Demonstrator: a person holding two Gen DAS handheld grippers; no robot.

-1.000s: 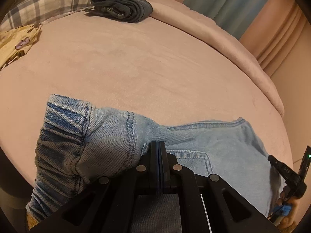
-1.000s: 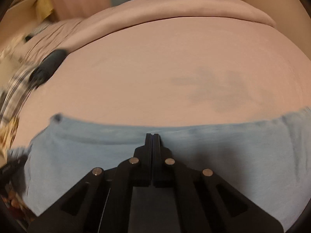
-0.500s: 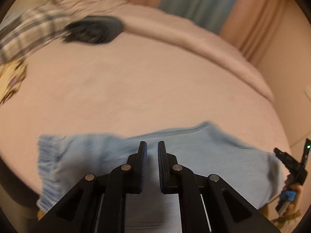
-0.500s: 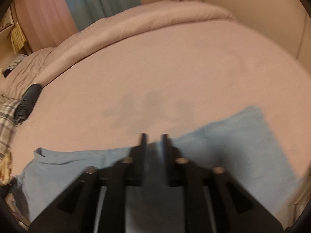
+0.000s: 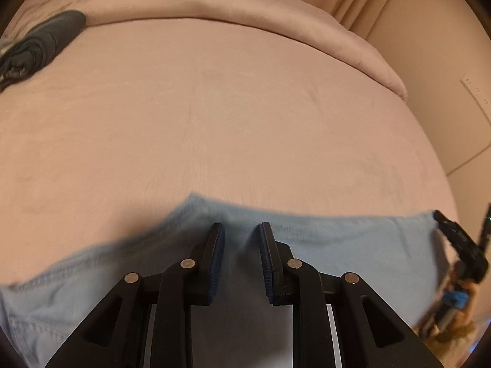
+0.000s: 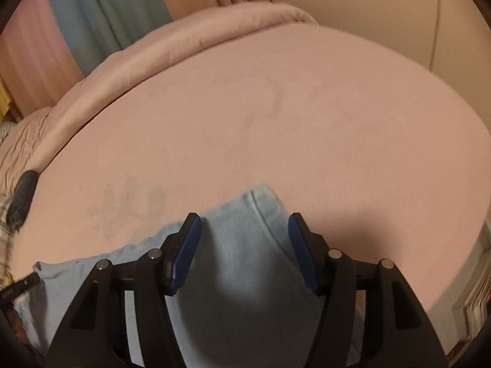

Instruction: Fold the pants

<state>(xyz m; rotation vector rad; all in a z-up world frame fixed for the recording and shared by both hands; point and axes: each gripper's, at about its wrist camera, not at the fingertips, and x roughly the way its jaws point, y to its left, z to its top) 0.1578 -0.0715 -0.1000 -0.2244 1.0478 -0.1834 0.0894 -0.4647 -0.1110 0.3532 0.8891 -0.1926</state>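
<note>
Both wrist views look steeply down, close over the pants on the bed.

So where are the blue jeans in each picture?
Left wrist view: the blue jeans stretch across the bottom, under the open left gripper.
Right wrist view: the blue jeans sit bottom centre, one corner poking up between the fingers of the open right gripper, running off to the lower left.
Shared landmark: the dark folded garment on the pink bed, upper left in the left view, left edge in the right view.
</note>
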